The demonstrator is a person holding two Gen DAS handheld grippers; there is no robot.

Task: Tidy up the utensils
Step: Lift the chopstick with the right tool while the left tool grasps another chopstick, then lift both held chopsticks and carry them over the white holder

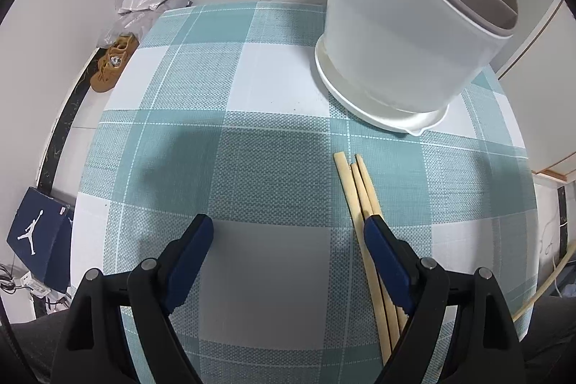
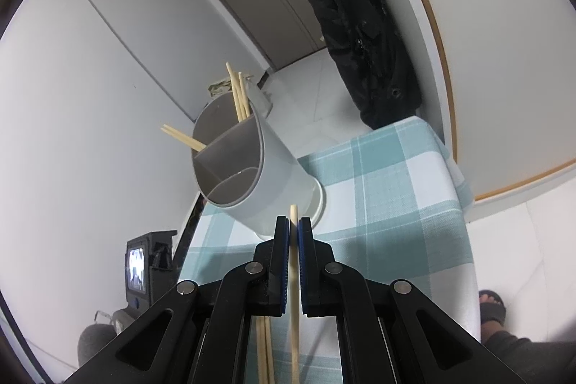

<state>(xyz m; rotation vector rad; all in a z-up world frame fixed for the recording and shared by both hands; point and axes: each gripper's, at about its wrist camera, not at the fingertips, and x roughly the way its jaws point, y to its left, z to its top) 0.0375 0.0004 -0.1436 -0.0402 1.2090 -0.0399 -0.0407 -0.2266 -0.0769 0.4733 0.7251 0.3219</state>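
On the checked teal-and-white counter [image 1: 252,67] stands the white utensil holder [image 1: 403,35], upright on its saucer-like base with grey dividers inside and several chopsticks rising from its far compartment. Near its base lie three loose chopsticks [image 1: 354,189], long axes running toward the holder, beside the left tongs [image 1: 288,233], which gape wide and empty. The right tongs [image 2: 294,233] are clamped on a single chopstick [image 2: 294,276], its tip pointing forward at the holder.
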